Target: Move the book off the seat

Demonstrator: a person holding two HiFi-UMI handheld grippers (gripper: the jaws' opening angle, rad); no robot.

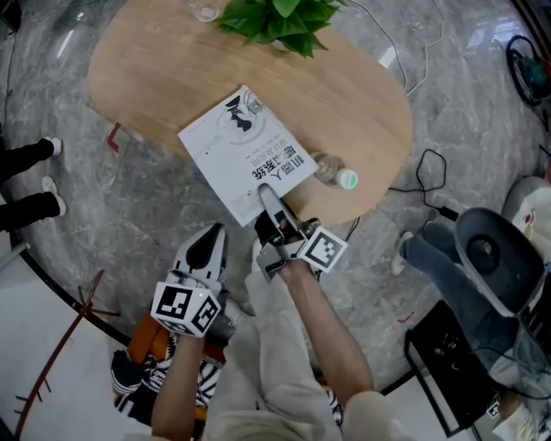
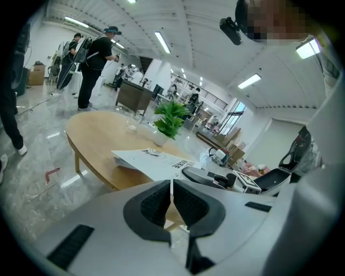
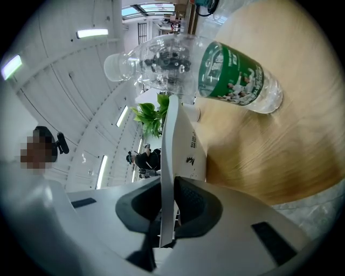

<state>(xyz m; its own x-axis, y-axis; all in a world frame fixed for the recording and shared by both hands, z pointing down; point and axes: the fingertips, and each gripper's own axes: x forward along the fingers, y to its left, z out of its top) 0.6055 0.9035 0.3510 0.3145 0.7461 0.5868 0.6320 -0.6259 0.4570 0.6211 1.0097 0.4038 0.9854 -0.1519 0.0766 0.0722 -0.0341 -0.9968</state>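
Note:
A white book (image 1: 244, 152) with black print lies across the near part of the oval wooden table (image 1: 155, 77), its near corner past the table edge. My right gripper (image 1: 269, 200) is shut on that near edge; in the right gripper view the thin white book (image 3: 178, 145) stands edge-on between the pads. My left gripper (image 1: 209, 244) hangs below and left of the table, shut with nothing in it; the left gripper view shows its pads (image 2: 157, 204) pressed together, the book (image 2: 156, 160) lying beyond them.
A clear water bottle (image 1: 331, 171) with a green label lies on the table right of the book, close to the right gripper. A green potted plant (image 1: 280, 21) stands at the far edge. An office chair (image 1: 491, 254) and cables are at the right; a person's legs show at the left.

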